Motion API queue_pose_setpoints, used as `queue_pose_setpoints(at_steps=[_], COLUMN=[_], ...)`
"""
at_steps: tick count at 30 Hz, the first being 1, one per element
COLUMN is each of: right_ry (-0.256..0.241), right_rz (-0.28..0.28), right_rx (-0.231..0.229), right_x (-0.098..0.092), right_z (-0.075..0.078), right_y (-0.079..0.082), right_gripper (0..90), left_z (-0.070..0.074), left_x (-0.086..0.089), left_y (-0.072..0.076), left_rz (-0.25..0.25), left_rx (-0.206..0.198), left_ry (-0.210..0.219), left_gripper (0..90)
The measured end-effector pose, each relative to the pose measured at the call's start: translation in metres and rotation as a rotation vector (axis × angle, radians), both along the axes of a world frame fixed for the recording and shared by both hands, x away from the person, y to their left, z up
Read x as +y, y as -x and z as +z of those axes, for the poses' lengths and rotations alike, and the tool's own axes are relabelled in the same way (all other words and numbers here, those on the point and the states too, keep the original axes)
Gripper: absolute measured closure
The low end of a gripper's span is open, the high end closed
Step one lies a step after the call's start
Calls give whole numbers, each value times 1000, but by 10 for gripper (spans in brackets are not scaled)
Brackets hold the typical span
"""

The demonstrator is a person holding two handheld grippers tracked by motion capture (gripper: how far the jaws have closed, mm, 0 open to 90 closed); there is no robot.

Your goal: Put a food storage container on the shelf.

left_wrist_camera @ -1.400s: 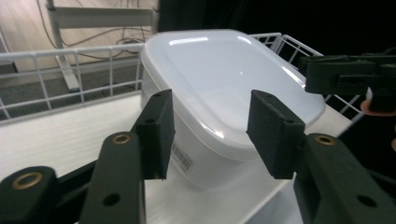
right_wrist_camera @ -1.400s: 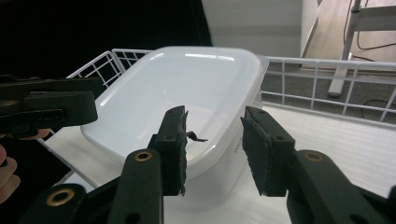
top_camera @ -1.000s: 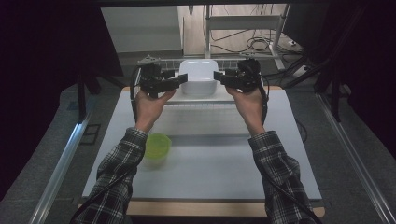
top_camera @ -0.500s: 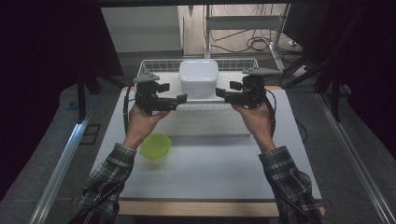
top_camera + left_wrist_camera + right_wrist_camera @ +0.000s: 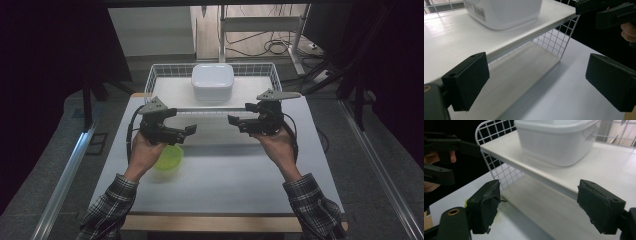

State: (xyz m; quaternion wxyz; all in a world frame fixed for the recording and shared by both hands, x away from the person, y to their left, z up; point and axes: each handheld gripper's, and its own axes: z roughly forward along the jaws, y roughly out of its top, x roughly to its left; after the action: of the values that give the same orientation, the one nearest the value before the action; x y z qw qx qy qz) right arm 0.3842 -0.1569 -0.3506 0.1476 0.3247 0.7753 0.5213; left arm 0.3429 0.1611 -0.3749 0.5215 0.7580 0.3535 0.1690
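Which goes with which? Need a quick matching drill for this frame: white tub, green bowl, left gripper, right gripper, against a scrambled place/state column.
Things:
1. white tub
2. green bowl
3. left gripper
4. right gripper

Places or states:
A. on the table, partly under the person's left hand
B. on the wire rack's top shelf
C. open, in front of the rack's right half
D. open, in front of the rack's left half

Pairs: 1-B, 2-A, 3-D, 4-C

You had one camera high up, looking down at the table (image 5: 220, 185). Your two gripper cameras sat close and low, both facing the white tub (image 5: 501, 12) on the shelf (image 5: 454, 42).
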Motion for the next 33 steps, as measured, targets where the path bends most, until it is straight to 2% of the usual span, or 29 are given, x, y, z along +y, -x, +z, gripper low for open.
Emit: queue_pose_setpoints(at_steps=[8,14,20,23,26,30,33], right_ry=[9,14,34,55,56,62,59], right_rz=[40,56,63,74,71,47,49], right_rx=[6,7,1,3,2,0,6], right_x=[-2,-5,-7,-9,-12,-17,-22], right_z=[-13,-22,-32,-39,-46,-54,-59], right_y=[18,30,40,45,50,56,62], right_gripper=[123,94,68,48,26,0,0], left_z=[-21,-34,-42,-46,-51,-59,-66], left_x=[5,13,18,18,17,17,17], left_y=[19,30,47,56,64,69,74], left_rz=[6,-12,-41,-39,-37,-32,-26], left_rx=[-32,-19,-38,-48,-45,-28,-17], left_ry=[-51,-11,5,-20,-54,-64,-67], left_gripper=[54,70,70,70,66,60,55])
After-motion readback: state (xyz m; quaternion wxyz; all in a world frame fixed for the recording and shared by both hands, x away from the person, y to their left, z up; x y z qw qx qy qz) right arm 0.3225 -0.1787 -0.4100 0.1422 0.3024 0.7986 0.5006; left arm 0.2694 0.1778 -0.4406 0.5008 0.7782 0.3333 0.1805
